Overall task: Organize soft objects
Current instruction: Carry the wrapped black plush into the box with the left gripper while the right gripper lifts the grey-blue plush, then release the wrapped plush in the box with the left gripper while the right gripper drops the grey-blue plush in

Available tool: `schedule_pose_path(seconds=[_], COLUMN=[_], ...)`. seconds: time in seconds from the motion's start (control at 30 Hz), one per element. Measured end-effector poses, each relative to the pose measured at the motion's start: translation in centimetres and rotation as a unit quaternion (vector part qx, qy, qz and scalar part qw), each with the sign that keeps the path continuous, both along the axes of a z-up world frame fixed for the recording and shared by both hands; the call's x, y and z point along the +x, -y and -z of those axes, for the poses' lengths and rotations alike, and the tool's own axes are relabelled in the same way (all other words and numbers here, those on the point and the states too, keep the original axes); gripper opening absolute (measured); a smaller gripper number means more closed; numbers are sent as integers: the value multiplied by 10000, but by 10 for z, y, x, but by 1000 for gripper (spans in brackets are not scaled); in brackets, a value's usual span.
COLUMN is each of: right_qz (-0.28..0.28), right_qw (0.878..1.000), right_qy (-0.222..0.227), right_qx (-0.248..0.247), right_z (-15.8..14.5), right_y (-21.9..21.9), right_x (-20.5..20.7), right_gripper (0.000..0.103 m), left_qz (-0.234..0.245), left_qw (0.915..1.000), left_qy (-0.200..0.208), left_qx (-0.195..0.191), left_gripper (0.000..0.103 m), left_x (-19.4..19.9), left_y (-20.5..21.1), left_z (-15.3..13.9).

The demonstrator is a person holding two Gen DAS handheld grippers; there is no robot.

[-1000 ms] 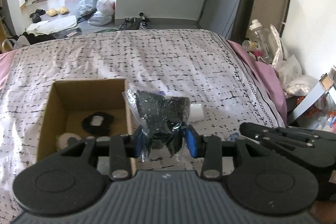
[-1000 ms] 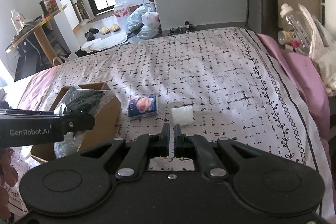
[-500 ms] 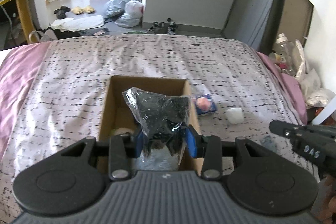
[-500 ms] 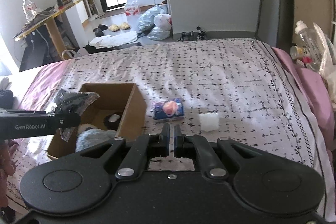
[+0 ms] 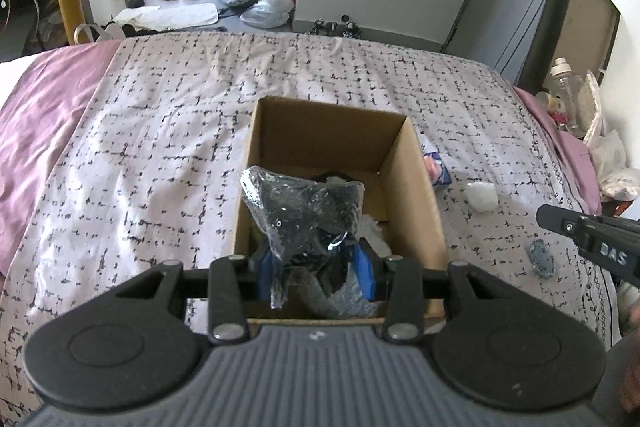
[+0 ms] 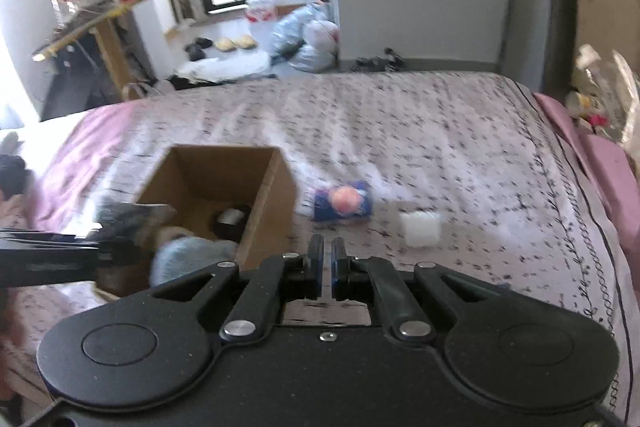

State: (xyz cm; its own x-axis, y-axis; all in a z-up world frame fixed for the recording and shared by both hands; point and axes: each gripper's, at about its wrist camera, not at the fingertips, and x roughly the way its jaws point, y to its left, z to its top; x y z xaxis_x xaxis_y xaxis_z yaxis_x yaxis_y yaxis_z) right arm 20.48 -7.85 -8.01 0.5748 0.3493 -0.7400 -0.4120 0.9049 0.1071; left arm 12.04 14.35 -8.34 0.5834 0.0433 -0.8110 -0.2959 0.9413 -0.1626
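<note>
We are at the drop-off step: our left gripper [image 5: 316,263] grasps the clear bag of black soft items [image 5: 304,215] and holds it over the open cardboard box [image 5: 416,187] on the bed [image 5: 160,131]; next we judge we should lower it a little and release. Our right gripper [image 6: 327,263] hangs empty, pads nearly touching, near the blue packet [image 6: 343,202] and white wad [image 6: 420,228] lying outside the box. The bag hides most of the box's contents, and the right wrist view is motion-blurred.
</note>
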Motion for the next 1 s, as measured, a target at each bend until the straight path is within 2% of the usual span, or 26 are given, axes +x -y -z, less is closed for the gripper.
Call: schedule_pose_path(seconds=[0.1,0.17,0.2,0.23,0.3,0.43,0.5,0.63,0.7,0.8,0.87,0.9,0.97,1.0], right_qz=[392,539,589,651,735,861,914,1003,1023,1092,1167,1202,1142,1077], right_qw=[9984,9973,9969,9965,9959,9939,9925,9907,9896,9867,9831,9811,9819,9825], right_qy=[-417,-476,-475,-471,-454,-608,-723,-766,-762,-840,-987,-1023,-980,-965], right_qx=[-41,-154,-197,-229,-260,-333,-360,-500,-659,-866,-1011,-1119,-1146,-1175], right_z=[25,35,39,43,50,66,75,90,96,106,114,116,113,111], right_y=[27,39,43,49,56,66,69,71,70,73,77,78,80,79], right_x=[21,28,30,34,36,49,56,64,68,73,75,76,75,74], right_gripper=[6,8,16,28,41,47,51,74,78,75,49,23,18,13], left_qz=[-5,-16,-34,-58,-63,-117,-143,-170,-186,-195,-227,-239,-246,-247], left_qw=[10000,9999,9999,9999,9998,9996,9997,9997,9998,9998,9997,9997,9997,9997], left_qy=[-87,-130,-134,-144,-176,-239,-208,-142,-93,-32,-29,-32,-33,-26], left_qx=[-16,-21,-22,-25,-56,-7,3,67,77,85,104,102,75,72], left_gripper=[41,41,41,41,44,48,53,60,62,67,68,68,68,68], left_x=[2,3,3,4,5,7,8,12,14,17,18,19,19,19], left_y=[-2,-3,-4,-5,-6,-5,-5,-5,-6,-6,-7,-7,-8,-8], left_z=[6,9,10,10,12,12,9,3,0,-2,-2,-2,-1,-1])
